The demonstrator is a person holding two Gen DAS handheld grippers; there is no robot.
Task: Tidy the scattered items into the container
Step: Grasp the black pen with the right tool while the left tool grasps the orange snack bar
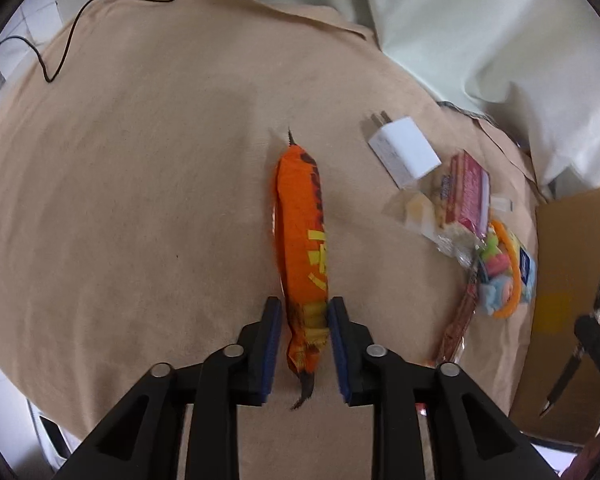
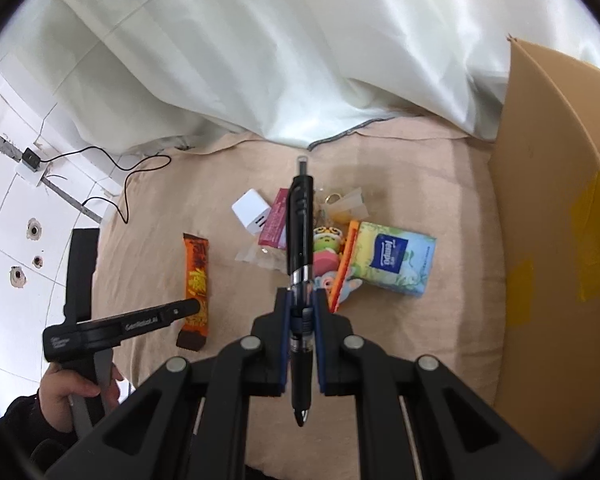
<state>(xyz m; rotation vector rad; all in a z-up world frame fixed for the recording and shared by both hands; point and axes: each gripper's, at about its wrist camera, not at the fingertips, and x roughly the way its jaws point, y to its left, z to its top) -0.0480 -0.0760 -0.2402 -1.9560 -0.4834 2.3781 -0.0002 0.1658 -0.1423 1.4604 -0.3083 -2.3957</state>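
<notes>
Left wrist view: the left hand-held gripper (image 1: 304,308) is pointing steeply down at a tabletop (image 1: 140,200) draped in beige cloth, and its 2 blue-padded jaws are standing spread on either side of the near end of an orange snack bar (image 1: 302,232). The bar is lying lengthwise between them on the cloth; one pad is meeting the wrapper's edge, while a thin gap is showing at the other, so no pinch is evident. To the right of the bar, a white charger plug (image 1: 406,150), a pink packet (image 1: 472,192) and a colourful toy keychain (image 1: 496,280) are lying in a loose cluster. A black cable (image 1: 72,32) is trailing across the far left corner. Right wrist view: the right hand-held gripper (image 2: 302,292) is hanging above the cloth with its jaws pressed together on a black pen (image 2: 300,220), which it is gripping at the clear barrel; the clip end is pointing away from the camera and the tip toward it. Beneath and beyond the pen, a tissue pack (image 2: 396,260) is lying just beside the keychain. The cardboard box (image 2: 548,200), serving as the container, is standing at the right edge of the tabletop, well apart from the snack bar. A person's hand (image 2: 76,388) is gripping the left tool's handle at lower left.
</notes>
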